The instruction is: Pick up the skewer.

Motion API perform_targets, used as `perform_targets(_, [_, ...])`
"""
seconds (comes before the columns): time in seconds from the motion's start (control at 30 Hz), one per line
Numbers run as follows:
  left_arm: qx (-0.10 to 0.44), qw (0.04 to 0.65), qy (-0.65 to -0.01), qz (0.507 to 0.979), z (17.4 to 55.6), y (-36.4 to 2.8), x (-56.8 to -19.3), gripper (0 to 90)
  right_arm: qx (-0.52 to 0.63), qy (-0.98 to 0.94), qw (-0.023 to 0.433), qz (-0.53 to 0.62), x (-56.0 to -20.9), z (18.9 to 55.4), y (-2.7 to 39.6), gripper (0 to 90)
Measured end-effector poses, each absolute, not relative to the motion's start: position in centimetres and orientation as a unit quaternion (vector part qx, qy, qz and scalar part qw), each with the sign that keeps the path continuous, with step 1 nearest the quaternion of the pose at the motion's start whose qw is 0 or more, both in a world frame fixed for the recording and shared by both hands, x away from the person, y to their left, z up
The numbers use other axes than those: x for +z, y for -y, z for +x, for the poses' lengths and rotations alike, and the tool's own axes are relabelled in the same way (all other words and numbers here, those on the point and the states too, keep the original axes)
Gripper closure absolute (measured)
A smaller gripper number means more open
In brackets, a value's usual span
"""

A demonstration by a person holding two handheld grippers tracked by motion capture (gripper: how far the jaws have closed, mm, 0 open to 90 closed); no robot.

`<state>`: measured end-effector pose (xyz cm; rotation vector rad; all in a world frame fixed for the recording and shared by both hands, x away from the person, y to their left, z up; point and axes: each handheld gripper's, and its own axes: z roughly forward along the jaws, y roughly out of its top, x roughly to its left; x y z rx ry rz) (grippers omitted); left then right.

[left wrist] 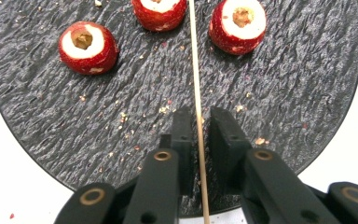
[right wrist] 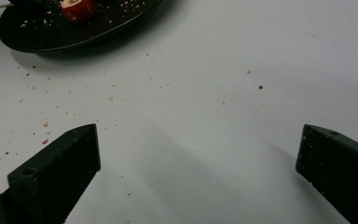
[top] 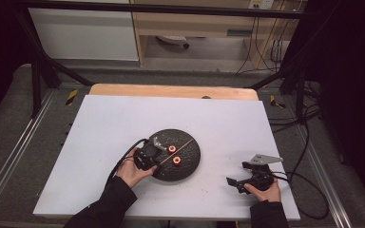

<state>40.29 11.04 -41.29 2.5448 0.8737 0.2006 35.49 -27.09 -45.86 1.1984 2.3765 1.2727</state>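
Skewer: a thin, pale wooden stick [left wrist: 197, 84] lay across the dark plate, running straight up the middle of the left gripper view; in the high view it crossed the plate's centre as a slanted line.
Left gripper: its [left wrist: 199, 126] two black, blocky jaws stood narrowly apart on either side of the skewer, one pad touching it and a sliver of gap at the other; not yet clamped.
Right gripper: its [right wrist: 198, 154] black jaws were spread wide over bare table in the lower right of the high view, holding nothing.
Plate: round, black, with a rough, rippled, slate-like surface [left wrist: 284, 93] strewn with pale crumbs.
Fruit pieces: three small red rounds with white cut tops and brownish cores [left wrist: 87, 46] sat near the top of the left gripper view, two to the left of the skewer and one to the right, none touching it.
Table: smooth white board [top: 123, 123] flecked with crumbs.
Hard to make out: the skewer's near end ran out at the bottom of the left gripper view; the middle fruit piece was cut off by the top edge.
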Motion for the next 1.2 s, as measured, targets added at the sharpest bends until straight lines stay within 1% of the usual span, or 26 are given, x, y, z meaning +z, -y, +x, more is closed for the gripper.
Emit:
perform_targets(0.07, [0.072,0.219,-0.315,0.921,40.3,-10.9,-41.3,81.1,0.429,-0.802,0.097,0.404,-45.9,35.5,27.1,0.7])
perform_targets(0.1, [0.072,0.217,-0.314,0.921,40.3,-10.8,-41.3,83.7,0.429,-0.802,0.096,0.403,-45.9,35.5,27.1,0.7])
perform_targets(0.23, [0.074,0.216,-0.313,0.922,40.3,-10.7,-41.3,86.7,0.429,-0.802,0.096,0.404,-45.9,35.5,27.1,0.7])
perform_targets(0.53, [0.079,0.22,-0.316,0.919,40.0,-10.8,-41.1,88.0,0.431,-0.801,0.096,0.404,-45.8,35.5,27.1,0.7])
perform_targets(0.83, [0.088,0.254,-0.322,0.908,39.5,-11.9,-40.3,88.2,0.429,-0.801,0.096,0.405,-45.9,35.5,27.1,0.7])
perform_targets(1.2, [0.099,0.312,-0.341,0.881,38.2,-14.4,-39.9,88.2,0.427,-0.799,0.094,0.413,-45.9,35.5,27.0,0.7])
